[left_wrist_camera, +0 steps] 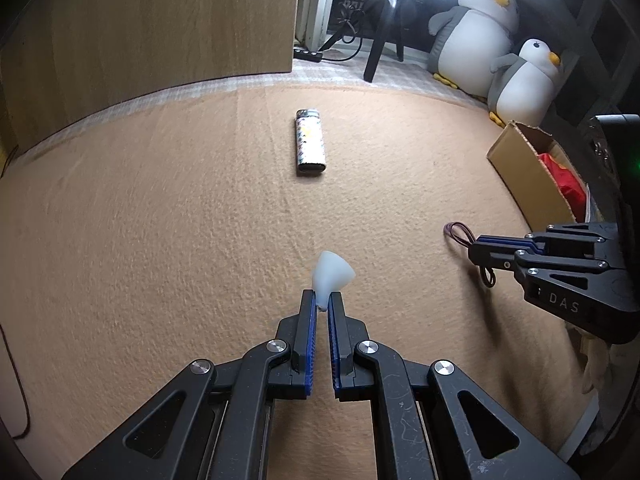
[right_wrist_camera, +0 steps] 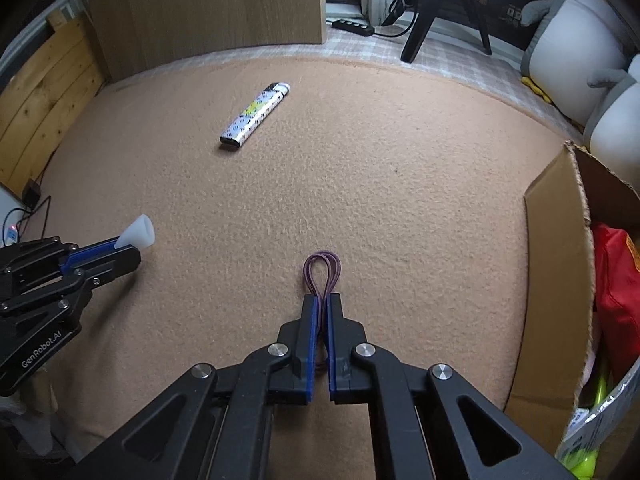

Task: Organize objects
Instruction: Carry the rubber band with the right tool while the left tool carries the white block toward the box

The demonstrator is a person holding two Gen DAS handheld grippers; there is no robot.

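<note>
I am pinching the white cone in my left gripper and the rubber band in my right gripper, the lighter lying ahead, unboxed.

Lighter left of box

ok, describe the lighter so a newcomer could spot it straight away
Start at the tan felt mat. The lighter lies flat near its far edge, in front of the wooden panel, clear of both grippers. It is the only loose item: a slim white patterned stick with a metal top.
</note>
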